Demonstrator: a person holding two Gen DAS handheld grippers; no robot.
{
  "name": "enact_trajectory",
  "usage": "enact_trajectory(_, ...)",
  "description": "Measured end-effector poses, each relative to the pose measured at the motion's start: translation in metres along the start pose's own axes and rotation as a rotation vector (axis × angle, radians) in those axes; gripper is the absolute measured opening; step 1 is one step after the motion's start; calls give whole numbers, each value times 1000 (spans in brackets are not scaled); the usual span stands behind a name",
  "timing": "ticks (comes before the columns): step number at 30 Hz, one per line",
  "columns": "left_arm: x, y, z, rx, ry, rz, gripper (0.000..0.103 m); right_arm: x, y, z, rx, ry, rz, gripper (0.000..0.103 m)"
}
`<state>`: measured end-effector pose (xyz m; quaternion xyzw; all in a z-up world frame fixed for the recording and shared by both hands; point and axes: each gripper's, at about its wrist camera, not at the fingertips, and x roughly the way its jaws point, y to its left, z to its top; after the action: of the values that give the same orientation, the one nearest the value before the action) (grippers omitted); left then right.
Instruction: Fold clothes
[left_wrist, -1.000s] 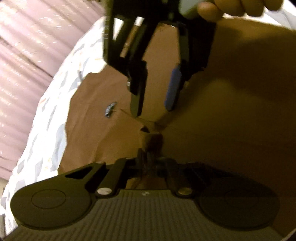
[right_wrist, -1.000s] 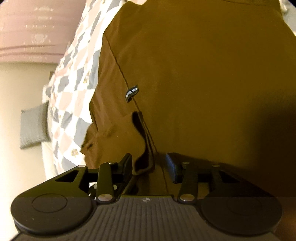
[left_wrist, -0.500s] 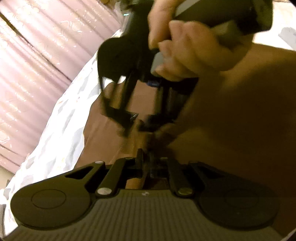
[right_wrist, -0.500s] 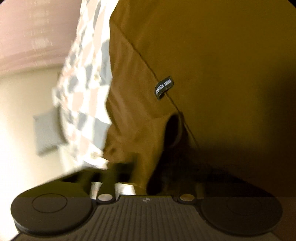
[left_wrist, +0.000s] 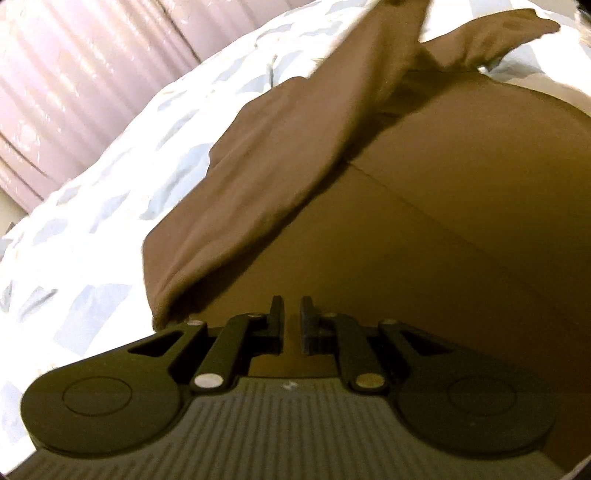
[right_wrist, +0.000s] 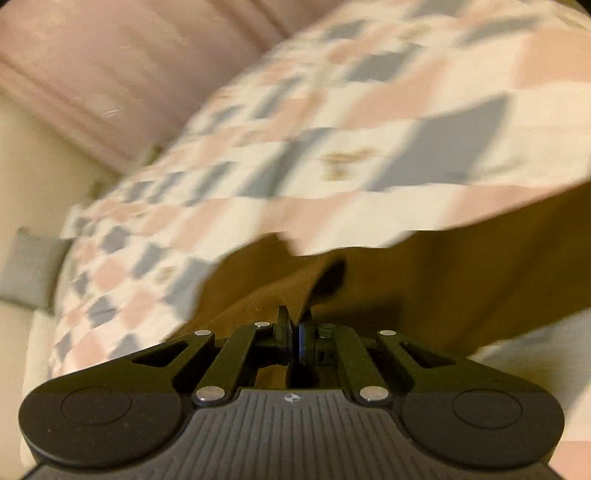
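A brown garment lies spread over the bed and fills most of the left wrist view. One folded band of it runs from lower left up to a raised, twisted part at the top right. My left gripper hovers low over the cloth, its jaws a narrow gap apart with nothing between them. In the blurred right wrist view, my right gripper is shut on an edge of the brown garment, which hangs from the fingers above the bedspread.
The patterned bedspread in white, pink and grey covers the bed. Pink curtains hang behind it. A grey cushion sits at the far left beside the bed, against a cream surface.
The right gripper closed on the garment's edge and swung it up and away, leaving the left view. The left gripper released the fabric it pinched; a band now lies folded across.
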<state>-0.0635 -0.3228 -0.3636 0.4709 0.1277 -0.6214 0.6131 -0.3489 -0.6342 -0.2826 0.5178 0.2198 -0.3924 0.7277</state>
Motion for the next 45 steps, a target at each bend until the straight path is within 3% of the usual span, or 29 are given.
enact_trajectory(6,18,21,5,-20,42,4,9,-7,-24,10,-49,0,-49,4)
enact_trajectory(12,16,30,1,-29,48,0,10,13,-32,-5,-35,123,-176,4)
enact_trajectory(17,10,44,-3,-54,41,14,11,19,-46,-11,14,104,-231,4)
enact_trajectory(22,16,46,-5,-60,60,24,11,11,-29,-7,-58,53,-243,2)
enact_trajectory(24,15,47,-7,-62,63,21,11,11,-30,-9,-74,63,-300,3)
enact_trajectory(25,30,36,9,-60,61,16,11,16,-34,-11,-79,77,-312,3)
enact_trajectory(26,33,34,14,-57,55,12,11,20,-38,-13,-82,92,-323,7)
enact_trajectory(28,28,37,16,-50,38,5,11,25,-50,-16,-2,123,-311,32)
enact_trajectory(29,28,35,23,-48,27,6,11,22,-55,-18,40,117,-298,35)
enact_trajectory(36,32,63,47,-139,-43,27,14,-5,-93,-52,347,31,-193,37)
enact_trajectory(39,49,80,57,-202,-40,29,14,-5,-98,-54,380,9,-192,27)
enact_trajectory(41,66,89,59,-233,-4,11,15,-9,-95,-49,353,-26,-214,28)
enact_trajectory(43,69,96,53,-257,28,8,15,-18,-90,-44,345,-59,-242,40)
enact_trajectory(45,71,105,50,-282,29,1,15,-26,-91,-45,374,-69,-246,46)
